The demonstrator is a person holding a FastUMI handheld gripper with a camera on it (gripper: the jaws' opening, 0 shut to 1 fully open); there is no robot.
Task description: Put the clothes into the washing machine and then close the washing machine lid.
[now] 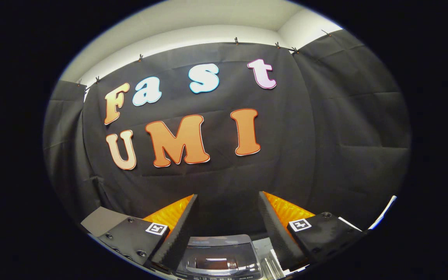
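Gripper (228, 217): fingers wide apart, holding nothing, aimed level at black cloth wall. Washing machine (218, 258): low and near, between fingers, lid down. Clothes: place unknown.

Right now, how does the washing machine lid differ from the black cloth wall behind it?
The washing machine lid is glossy and mirrors a light; the cloth wall is matte and creased. The lid lies low between the fingers of the open hand-held gripper, which holds nothing; the cloth wall hangs upright beyond them. Both are dark.
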